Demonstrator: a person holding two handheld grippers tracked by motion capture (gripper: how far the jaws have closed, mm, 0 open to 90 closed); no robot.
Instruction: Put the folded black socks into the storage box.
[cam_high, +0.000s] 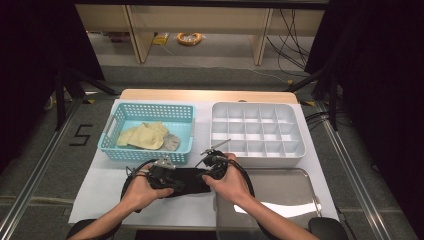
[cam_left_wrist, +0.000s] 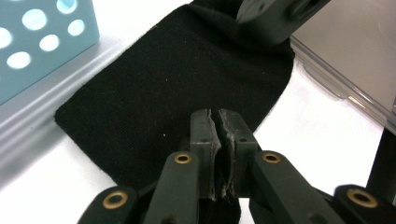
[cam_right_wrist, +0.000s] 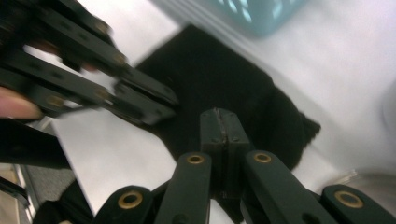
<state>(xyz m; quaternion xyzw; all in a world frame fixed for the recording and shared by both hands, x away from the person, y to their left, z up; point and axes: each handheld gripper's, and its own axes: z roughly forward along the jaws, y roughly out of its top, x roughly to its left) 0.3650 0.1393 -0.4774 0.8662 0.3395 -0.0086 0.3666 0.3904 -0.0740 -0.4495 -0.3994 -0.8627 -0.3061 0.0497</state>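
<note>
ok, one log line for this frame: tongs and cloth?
left tongs: shut on black cloth | right tongs: shut on black cloth | cloth: flat on white mat, beside blue basket

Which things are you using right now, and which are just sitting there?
In use:
black cloth
left gripper, shut on the cloth
right gripper, shut on the cloth

Just lying about:
blue basket with yellow cloths
white divided tray
metal tray

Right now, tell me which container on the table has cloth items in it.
The blue perforated basket at the back left: yellow and grey cloth pieces lie inside. The white divided tray beside it and the metal tray at the front right hold nothing.
</note>
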